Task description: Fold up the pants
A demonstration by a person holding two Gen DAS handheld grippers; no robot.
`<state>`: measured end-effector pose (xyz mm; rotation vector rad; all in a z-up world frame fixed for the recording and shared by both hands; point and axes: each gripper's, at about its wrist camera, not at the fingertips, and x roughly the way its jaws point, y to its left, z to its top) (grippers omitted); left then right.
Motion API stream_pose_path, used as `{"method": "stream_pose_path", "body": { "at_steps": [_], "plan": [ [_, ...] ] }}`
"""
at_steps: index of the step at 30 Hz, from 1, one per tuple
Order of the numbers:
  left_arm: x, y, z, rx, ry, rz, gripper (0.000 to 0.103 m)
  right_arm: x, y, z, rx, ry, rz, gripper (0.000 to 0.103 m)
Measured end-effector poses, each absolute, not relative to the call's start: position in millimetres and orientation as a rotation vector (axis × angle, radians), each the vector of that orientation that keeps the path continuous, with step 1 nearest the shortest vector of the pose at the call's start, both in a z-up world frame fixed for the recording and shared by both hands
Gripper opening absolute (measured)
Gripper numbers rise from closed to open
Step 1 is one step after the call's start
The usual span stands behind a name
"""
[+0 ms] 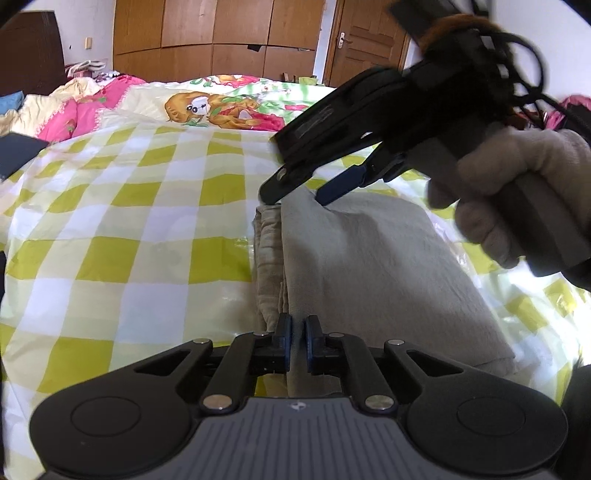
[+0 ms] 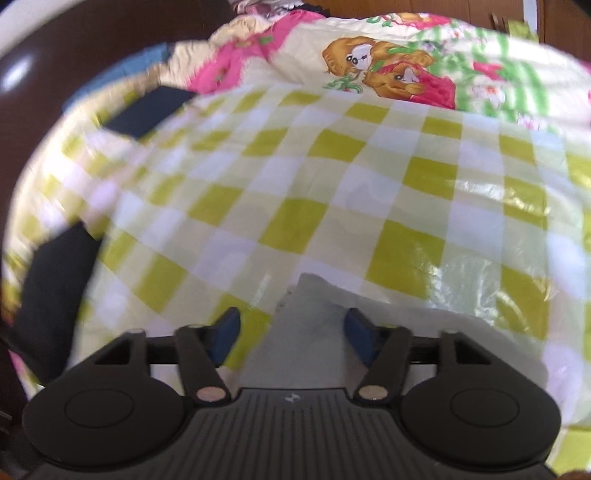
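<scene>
The beige pants (image 1: 365, 266) lie folded in a thick stack on the yellow-and-white checked sheet (image 1: 129, 229). My left gripper (image 1: 296, 343) is shut on the near left edge of the pants, the cloth pinched between its blue pads. My right gripper (image 1: 295, 195) is held by a gloved hand (image 1: 517, 199) at the far corner of the stack, jaws open, with the top layer's corner between the fingers. In the right wrist view the open right gripper (image 2: 291, 332) straddles that pale corner of the pants (image 2: 310, 325).
A cartoon-print quilt (image 1: 229, 107) and a pink blanket (image 1: 81, 114) lie at the head of the bed. A dark folded item (image 1: 18, 151) sits at the left edge. A wooden wardrobe (image 1: 218, 33) and a door (image 1: 365, 40) stand behind.
</scene>
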<state>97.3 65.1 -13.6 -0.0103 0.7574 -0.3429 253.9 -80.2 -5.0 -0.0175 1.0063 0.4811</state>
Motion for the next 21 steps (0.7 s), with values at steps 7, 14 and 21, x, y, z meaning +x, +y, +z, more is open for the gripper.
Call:
{"method": "stream_pose_path", "body": {
  "at_steps": [7, 14, 21],
  "plan": [
    [89, 63, -7, -0.006, 0.713, -0.357, 0.02, 255, -99, 1, 0.012, 0.994, 0.451, 0.011],
    [87, 79, 15, -0.089, 0.649, -0.368, 0.02, 252, -96, 52, 0.05, 0.89, 0.478, 0.01],
    [107, 101, -27, -0.199, 0.789, -0.285, 0.02, 278, -44, -18, 0.028, 0.975, 0.481, 0.008]
  ]
}}
